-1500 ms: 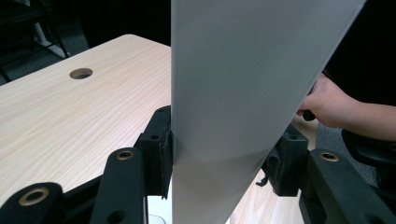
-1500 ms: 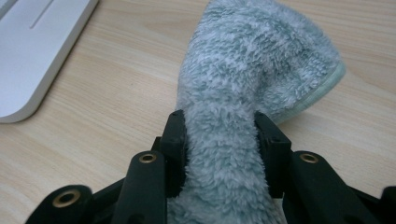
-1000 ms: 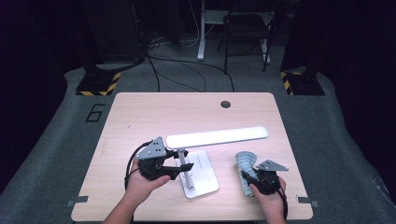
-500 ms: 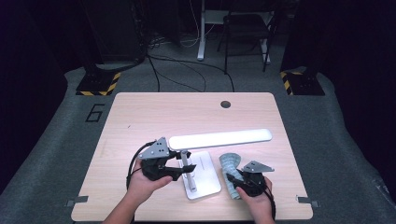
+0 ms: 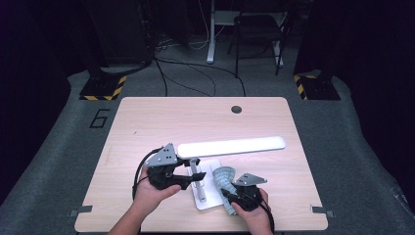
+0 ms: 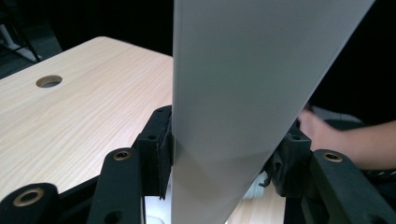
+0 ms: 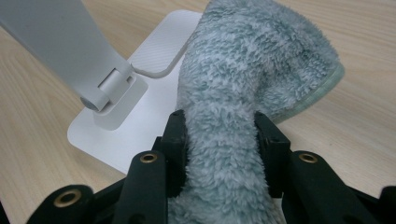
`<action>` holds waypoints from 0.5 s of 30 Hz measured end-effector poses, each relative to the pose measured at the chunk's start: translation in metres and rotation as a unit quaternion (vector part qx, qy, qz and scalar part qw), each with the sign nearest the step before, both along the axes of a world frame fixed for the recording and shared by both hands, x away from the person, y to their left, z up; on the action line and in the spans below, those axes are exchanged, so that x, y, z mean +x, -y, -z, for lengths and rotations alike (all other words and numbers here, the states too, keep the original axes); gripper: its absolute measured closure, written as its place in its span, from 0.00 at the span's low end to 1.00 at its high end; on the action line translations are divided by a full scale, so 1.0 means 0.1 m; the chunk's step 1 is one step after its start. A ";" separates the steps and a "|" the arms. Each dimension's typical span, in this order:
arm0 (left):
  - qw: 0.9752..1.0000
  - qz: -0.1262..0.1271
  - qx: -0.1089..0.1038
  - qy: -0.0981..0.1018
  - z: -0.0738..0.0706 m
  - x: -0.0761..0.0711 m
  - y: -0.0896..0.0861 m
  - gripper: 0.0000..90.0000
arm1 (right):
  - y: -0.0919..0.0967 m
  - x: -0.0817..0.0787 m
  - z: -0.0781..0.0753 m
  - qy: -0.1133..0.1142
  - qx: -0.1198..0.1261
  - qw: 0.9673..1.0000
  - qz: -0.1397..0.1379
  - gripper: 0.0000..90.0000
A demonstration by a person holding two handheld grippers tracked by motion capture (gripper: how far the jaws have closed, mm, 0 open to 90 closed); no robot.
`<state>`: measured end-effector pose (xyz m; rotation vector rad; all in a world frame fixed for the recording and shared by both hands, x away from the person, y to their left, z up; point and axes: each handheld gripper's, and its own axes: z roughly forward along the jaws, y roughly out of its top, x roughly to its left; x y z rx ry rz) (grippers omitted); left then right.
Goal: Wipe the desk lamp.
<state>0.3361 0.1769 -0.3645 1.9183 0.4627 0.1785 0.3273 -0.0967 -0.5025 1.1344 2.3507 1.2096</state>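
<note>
1. We see a white desk lamp (image 5: 230,145) standing on the wooden table (image 5: 147,122), its long flat head stretched level above its square base (image 5: 208,198).
2. The left gripper (image 5: 193,178) sits at the lamp's near-left end, by the upright post. In the left gripper view the wide grey lamp arm (image 6: 243,93) stands between the 2 jaws; the left pad touches it, and the jaws have just been opening a little. We cannot tell whether they still clamp it.
3. The right gripper (image 5: 229,192) is closed on a fluffy grey-green cloth (image 5: 224,177); both pads (image 7: 176,140) squeeze the pile.
4. The cloth lies over the base's right edge, its free end fanning out just beside the lamp's hinge (image 7: 109,88).
</note>
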 end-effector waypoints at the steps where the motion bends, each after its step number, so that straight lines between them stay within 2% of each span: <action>1: 1.000 0.000 -0.007 -0.005 -0.02 0.00 0.00 0.55 | 0.00 0.00 0.00 0.000 0.000 1.000 0.000 0.69; 2: 1.000 0.001 -0.002 -0.004 -0.05 0.00 -0.01 0.55 | -0.01 -0.01 0.01 -0.005 -0.001 1.000 0.002 0.70; 4: 1.000 0.001 0.005 -0.007 -0.08 0.00 0.00 0.55 | 0.00 0.01 0.01 0.005 -0.008 1.000 -0.004 0.70; 5: 1.000 0.003 0.008 -0.010 -0.09 0.00 0.00 0.55 | -0.01 0.00 0.02 -0.001 -0.005 1.000 -0.001 0.70; 10: 1.000 0.000 -0.007 -0.015 -0.12 -0.01 -0.03 0.55 | -0.02 -0.01 0.02 -0.002 -0.007 1.000 0.000 0.70; 13: 1.000 -0.002 -0.007 -0.012 -0.18 -0.03 -0.05 0.55 | -0.01 0.01 0.02 0.003 -0.010 1.000 -0.006 0.70; 15: 1.000 -0.001 -0.004 -0.011 -0.22 -0.03 -0.05 0.55 | -0.02 0.00 0.02 -0.002 -0.009 1.000 0.000 0.70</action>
